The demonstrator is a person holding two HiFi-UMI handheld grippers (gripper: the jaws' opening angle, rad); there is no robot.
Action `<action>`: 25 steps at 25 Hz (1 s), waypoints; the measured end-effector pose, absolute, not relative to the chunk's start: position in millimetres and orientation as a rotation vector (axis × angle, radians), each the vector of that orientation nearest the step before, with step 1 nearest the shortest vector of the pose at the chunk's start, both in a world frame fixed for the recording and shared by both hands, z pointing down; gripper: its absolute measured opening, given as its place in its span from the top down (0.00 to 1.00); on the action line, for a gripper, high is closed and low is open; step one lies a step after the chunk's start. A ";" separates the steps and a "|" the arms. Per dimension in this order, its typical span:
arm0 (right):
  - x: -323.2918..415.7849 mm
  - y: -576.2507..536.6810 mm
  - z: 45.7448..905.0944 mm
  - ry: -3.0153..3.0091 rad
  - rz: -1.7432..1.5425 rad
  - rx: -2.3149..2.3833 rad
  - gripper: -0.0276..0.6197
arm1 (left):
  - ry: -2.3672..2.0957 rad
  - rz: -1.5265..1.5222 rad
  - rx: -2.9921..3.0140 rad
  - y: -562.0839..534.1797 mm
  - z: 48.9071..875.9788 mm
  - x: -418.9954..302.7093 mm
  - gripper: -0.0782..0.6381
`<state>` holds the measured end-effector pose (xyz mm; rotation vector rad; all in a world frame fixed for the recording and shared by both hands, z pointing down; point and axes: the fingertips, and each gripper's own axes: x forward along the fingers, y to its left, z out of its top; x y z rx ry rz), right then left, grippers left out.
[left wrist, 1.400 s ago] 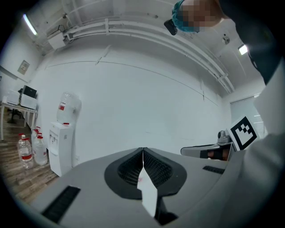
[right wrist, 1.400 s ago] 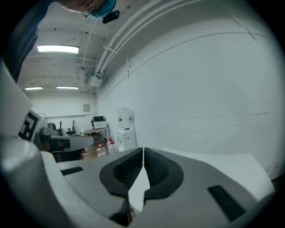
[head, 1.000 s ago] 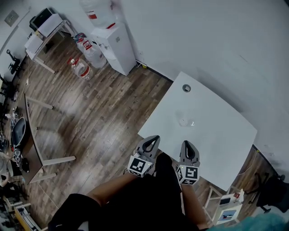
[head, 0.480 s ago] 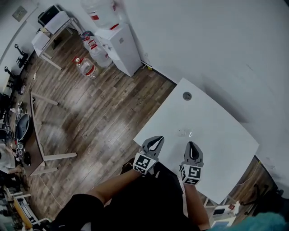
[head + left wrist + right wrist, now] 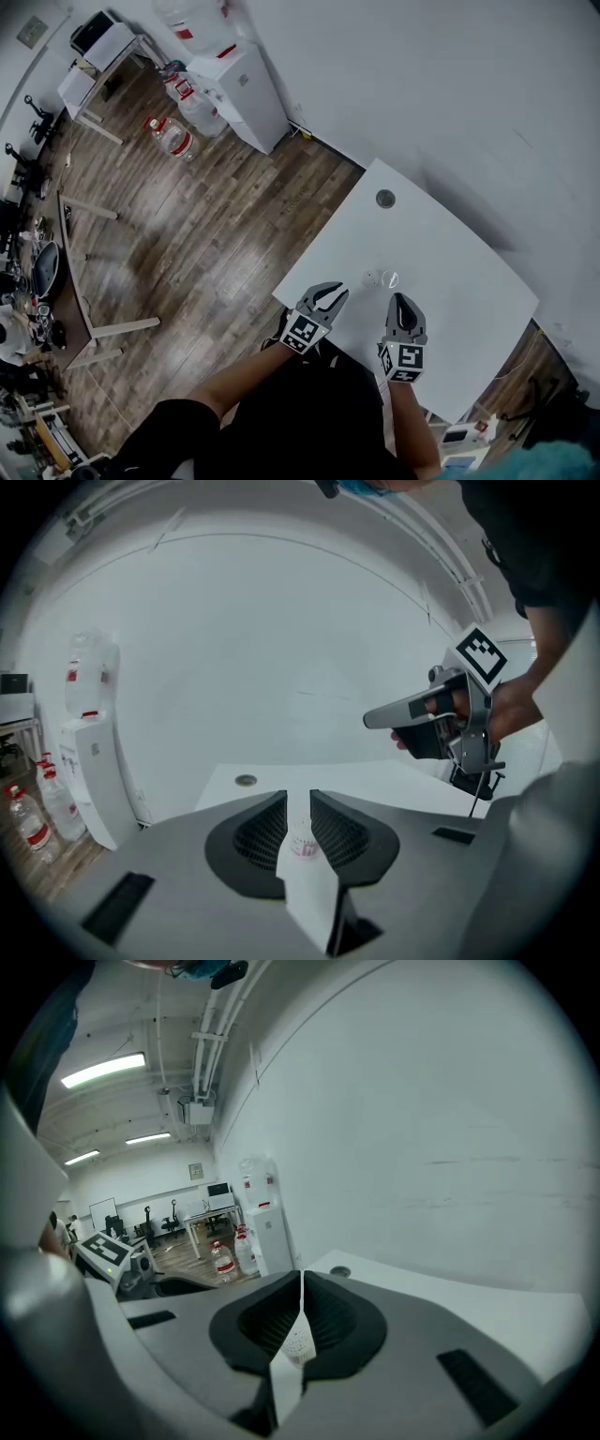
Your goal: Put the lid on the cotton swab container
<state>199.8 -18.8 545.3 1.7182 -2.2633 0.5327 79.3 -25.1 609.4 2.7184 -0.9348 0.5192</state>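
In the head view the left gripper [image 5: 330,292] and right gripper [image 5: 402,302] hung over the near edge of the white table [image 5: 450,248], seemingly lining up on the cotton swab container [image 5: 372,277] and its lid [image 5: 391,278] just to the right, not yet fitted; wood floor [image 5: 187,244] and a water dispenser [image 5: 239,84] lay far left. The left gripper view showed its jaws opening with nothing pressed between them, the container framed well beyond the gap. The right gripper view showed jaws together and empty before a plain white wall [image 5: 450,1129].

cotton swab container [image 5: 370,277]: upright, uncovered, on table [image 5: 450,272] | lid [image 5: 391,278]: clear, just beside
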 end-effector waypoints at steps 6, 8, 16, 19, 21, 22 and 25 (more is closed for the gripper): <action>192.8 -34.0 544.6 -2.247 0.535 1.727 0.91 | -0.684 0.588 2.779 -20.6 642.4 103.5 0.69; 194.2 -37.6 545.2 -2.226 0.539 1.737 0.91 | -0.638 0.606 2.765 -20.8 655.4 110.2 0.67; 209.9 -41.2 562.6 -2.154 0.562 1.738 0.91 | -0.576 0.741 2.781 -32.5 704.9 121.7 0.57; 219.6 -39.9 573.1 -2.131 0.567 1.717 0.91 | -0.541 0.776 2.781 -33.4 721.7 132.0 0.54; 222.1 -38.5 584.0 -2.120 0.575 1.689 0.91 | -0.534 0.800 2.792 -35.1 729.5 138.2 0.53; 222.4 -37.1 590.0 -2.116 0.579 1.673 0.91 | -0.536 0.807 2.794 -35.5 733.2 140.4 0.53; 224.6 -33.1 602.6 -2.102 0.593 1.649 0.91 | -0.560 0.791 2.771 -37.2 740.9 144.2 0.49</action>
